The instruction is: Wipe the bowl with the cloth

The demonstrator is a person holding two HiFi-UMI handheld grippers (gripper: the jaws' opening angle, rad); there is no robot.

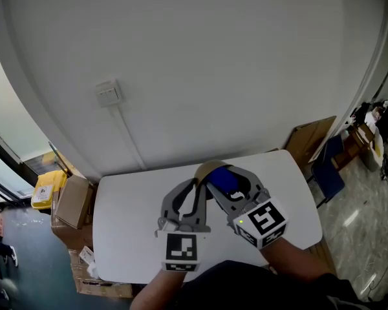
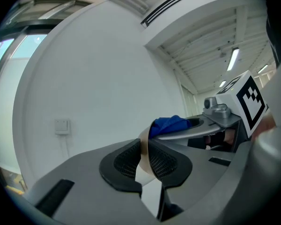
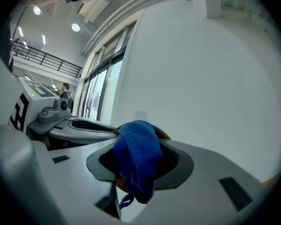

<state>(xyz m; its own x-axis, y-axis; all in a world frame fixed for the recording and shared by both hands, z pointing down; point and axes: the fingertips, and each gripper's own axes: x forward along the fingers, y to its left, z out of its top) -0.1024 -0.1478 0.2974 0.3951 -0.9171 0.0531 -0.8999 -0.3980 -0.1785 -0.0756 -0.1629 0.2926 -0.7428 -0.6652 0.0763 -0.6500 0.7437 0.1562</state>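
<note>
Both grippers meet above the white table (image 1: 126, 202). A tan bowl (image 1: 209, 168) is held up between them, tilted on edge. My left gripper (image 1: 195, 186) is shut on the bowl's thin rim (image 2: 141, 172), which is pinched between its ribbed pads (image 2: 126, 162). My right gripper (image 1: 236, 185) is shut on a blue cloth (image 3: 136, 156), whose folds drape over its jaws. The cloth (image 1: 225, 181) lies against the inside of the bowl. A sliver of tan bowl (image 3: 164, 135) shows behind the cloth. Most of the bowl is hidden by the two grippers.
Cardboard boxes (image 1: 71, 202) and a yellow object (image 1: 44, 190) stand on the floor left of the table. A flat cardboard sheet (image 1: 308, 137) and a blue chair (image 1: 328, 168) are at the right. A wall socket (image 1: 108, 93) with a cable sits on the white wall.
</note>
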